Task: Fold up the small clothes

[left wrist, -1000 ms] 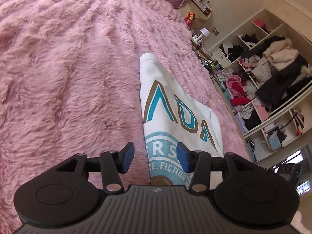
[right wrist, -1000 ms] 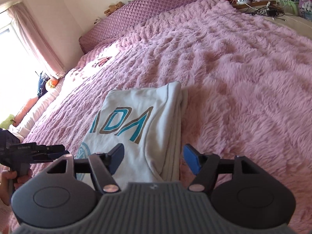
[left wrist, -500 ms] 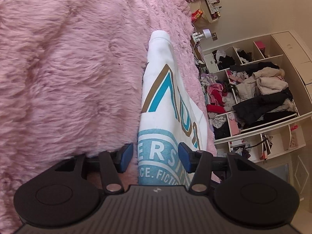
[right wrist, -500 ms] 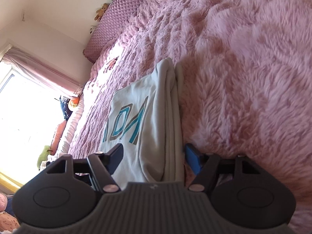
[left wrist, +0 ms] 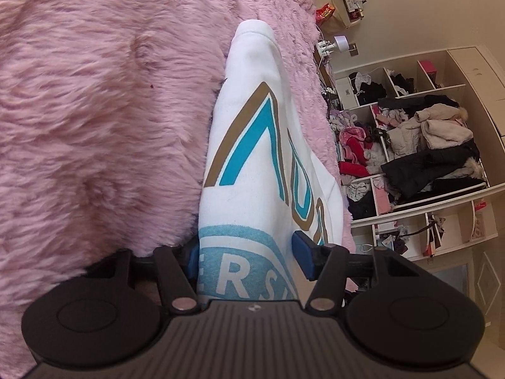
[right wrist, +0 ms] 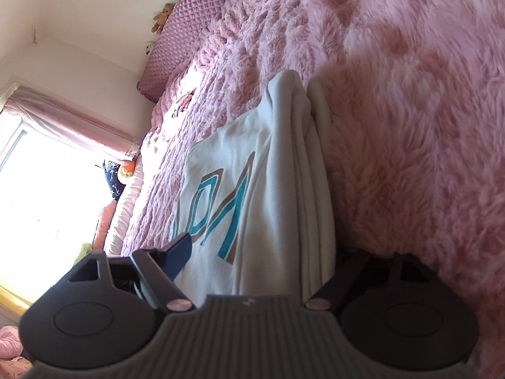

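My left gripper (left wrist: 246,254) stands open, straddling the near edge of the folded white cotton sweatshirt with teal lettering (left wrist: 252,145) on the pink shaggy bedspread (left wrist: 94,110). My right gripper (right wrist: 262,252) also straddles it, open. The fabric looks soft, light and limp: I judge a grip through all layers at the edge is best.

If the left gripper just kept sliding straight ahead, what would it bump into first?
Probably nothing new: the left gripper already straddles the white sweatshirt, open, so it would ride further along that folded cloth on the pink blanket. Depth is hard to judge.
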